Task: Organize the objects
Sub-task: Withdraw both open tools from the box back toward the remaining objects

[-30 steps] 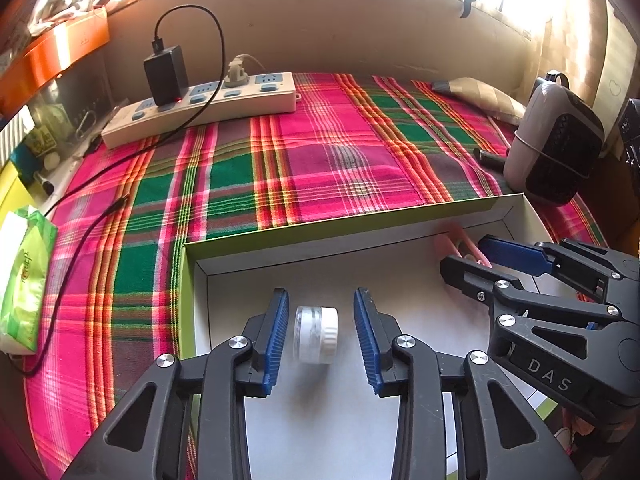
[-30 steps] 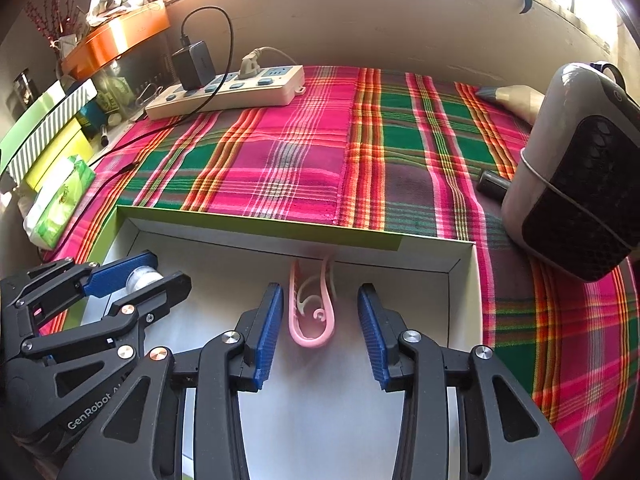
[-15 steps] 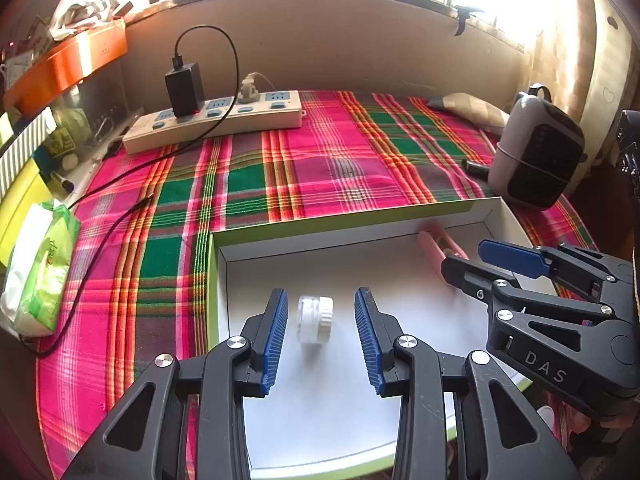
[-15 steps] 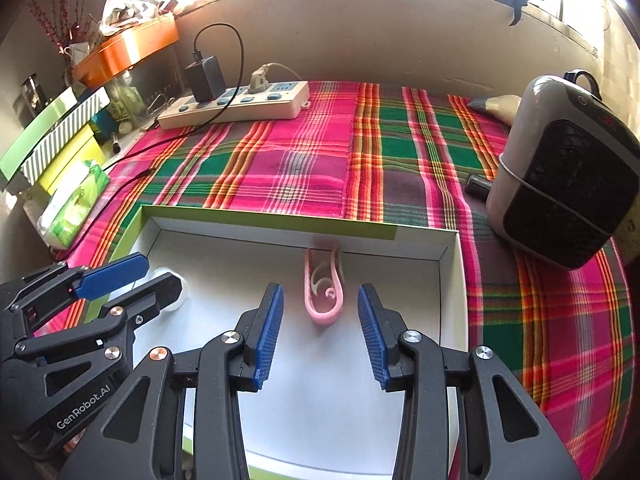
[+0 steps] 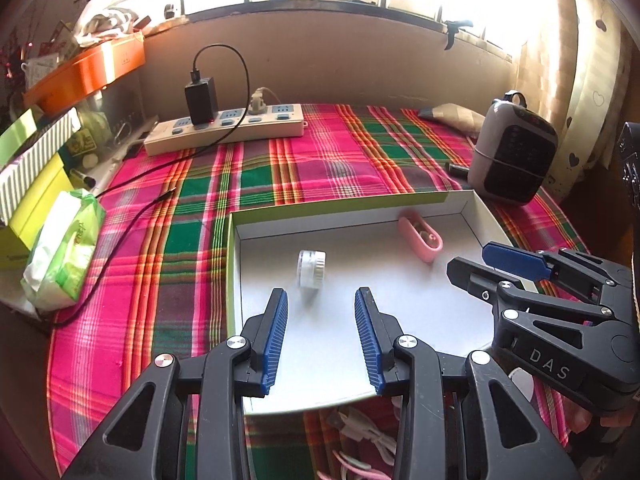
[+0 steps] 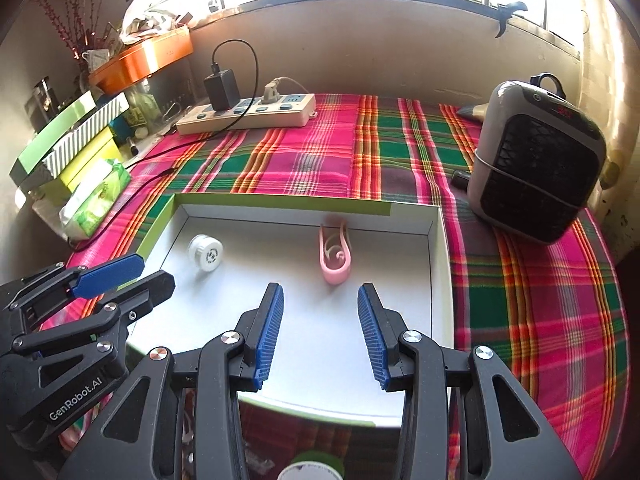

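Note:
A shallow white box with a green rim (image 5: pixel 230 264) (image 6: pixel 438 264) lies on the plaid cloth. A small white jar (image 5: pixel 311 269) (image 6: pixel 205 253) lies on its side in the box's left part. A pink clip (image 5: pixel 421 238) (image 6: pixel 335 257) lies near the box's far wall. My left gripper (image 5: pixel 321 334) is open and empty, above the box just behind the jar; it also shows in the right wrist view (image 6: pixel 124 276). My right gripper (image 6: pixel 320 330) is open and empty, just behind the clip; it also shows in the left wrist view (image 5: pixel 482 262).
A power strip with a black charger (image 5: pixel 224 130) lies at the back. A grey heater (image 6: pixel 536 168) stands right of the box. A tissue pack (image 5: pixel 64 248) and stacked boxes (image 6: pixel 72 140) line the left edge. White and pink cables (image 5: pixel 364 440) lie in front of the box.
Both grippers have pulled back and up from the box, still open. The jar and the clip stay in the box, now farther ahead of the fingers.

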### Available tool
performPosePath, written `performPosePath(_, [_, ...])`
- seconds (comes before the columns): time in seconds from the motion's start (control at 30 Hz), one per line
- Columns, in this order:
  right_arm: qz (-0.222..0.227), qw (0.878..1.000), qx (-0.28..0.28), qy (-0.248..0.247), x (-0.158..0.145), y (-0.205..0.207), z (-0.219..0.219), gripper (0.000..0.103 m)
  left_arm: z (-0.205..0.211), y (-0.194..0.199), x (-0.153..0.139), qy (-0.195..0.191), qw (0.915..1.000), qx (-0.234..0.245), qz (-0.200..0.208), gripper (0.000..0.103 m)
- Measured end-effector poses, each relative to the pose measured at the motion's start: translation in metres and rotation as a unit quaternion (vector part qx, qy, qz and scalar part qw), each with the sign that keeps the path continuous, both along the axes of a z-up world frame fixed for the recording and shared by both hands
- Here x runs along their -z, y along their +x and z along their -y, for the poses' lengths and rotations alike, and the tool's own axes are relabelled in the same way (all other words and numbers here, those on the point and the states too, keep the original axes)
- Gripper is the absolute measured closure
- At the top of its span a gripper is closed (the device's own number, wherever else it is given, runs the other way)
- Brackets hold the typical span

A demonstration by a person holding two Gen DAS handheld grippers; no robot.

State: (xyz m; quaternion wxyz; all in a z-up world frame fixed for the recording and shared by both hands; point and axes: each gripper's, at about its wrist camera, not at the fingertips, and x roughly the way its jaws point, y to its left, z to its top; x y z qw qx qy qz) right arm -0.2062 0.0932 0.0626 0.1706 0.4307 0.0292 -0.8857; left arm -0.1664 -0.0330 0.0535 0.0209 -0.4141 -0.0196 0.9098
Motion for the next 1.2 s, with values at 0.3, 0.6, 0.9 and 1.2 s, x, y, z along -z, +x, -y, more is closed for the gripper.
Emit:
performPosePath(0.3, [-0.013,1.0,0.001,-0.021,-0.009,0.033,-0.01,0.063,0.001,0.028,-0.008,0.001,0.9998,-0.008,-0.018,0.07])
performPosePath(0.6, [-0.033,0.999,0.007,-0.027,-0.014,0.065,-0.019,0.063,0.001,0.06,-0.008,0.011,0.9994,-0.01,-0.03,0.07])
performPosePath(0.9, [-0.058,0.998,0.018,-0.022,-0.019,0.094,-0.032,0.06,0.011,0.088,-0.004,0.028,0.9989,-0.013,-0.036,0.07])
performPosePath(1.2, [-0.073,0.997,0.028,-0.015,-0.014,0.117,-0.048,0.056,0.017,0.108,0.012,0.055,0.9982,-0.011,-0.022,0.066])
